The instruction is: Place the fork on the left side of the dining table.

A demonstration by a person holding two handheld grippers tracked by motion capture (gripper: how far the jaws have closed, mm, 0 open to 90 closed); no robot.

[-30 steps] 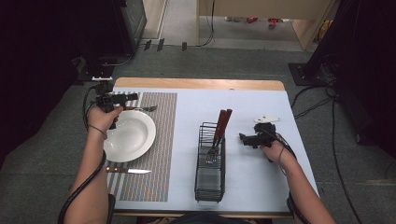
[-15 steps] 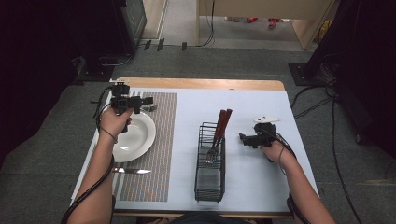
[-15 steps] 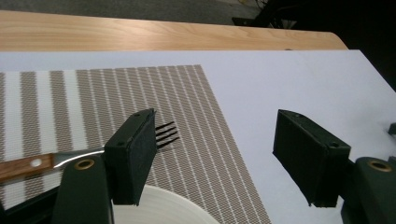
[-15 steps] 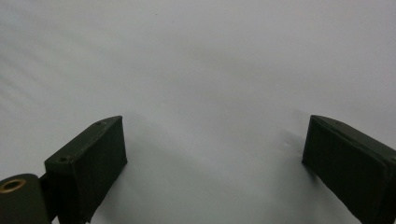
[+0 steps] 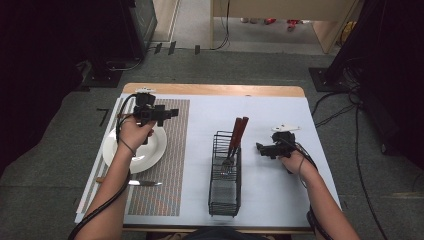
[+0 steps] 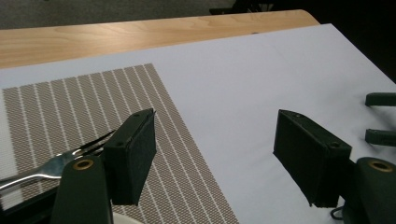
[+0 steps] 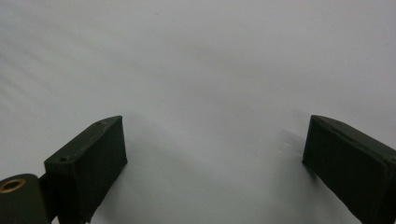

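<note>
Left tool (image 5: 172, 112) hung over the placemat (image 5: 167, 165) past the plate (image 5: 135, 150), jaws apart and holding nothing; its fork (image 6: 51, 165) lay on the mat just beside one pad. Right tool (image 5: 260, 148) rested wide and bare beside the wire caddy (image 5: 223, 187), where red-handled cutlery (image 5: 239, 131) stood. I judged a reach toward the caddy risked clipping those handles or tipping the rack. Knife (image 5: 142, 183) lay near my left forearm, so a low sweep could knock it off the surface (image 5: 280, 115).

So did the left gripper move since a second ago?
Yes. The left gripper moved right across the striped placemat, from the plate's far left edge toward the cutlery basket.
</note>
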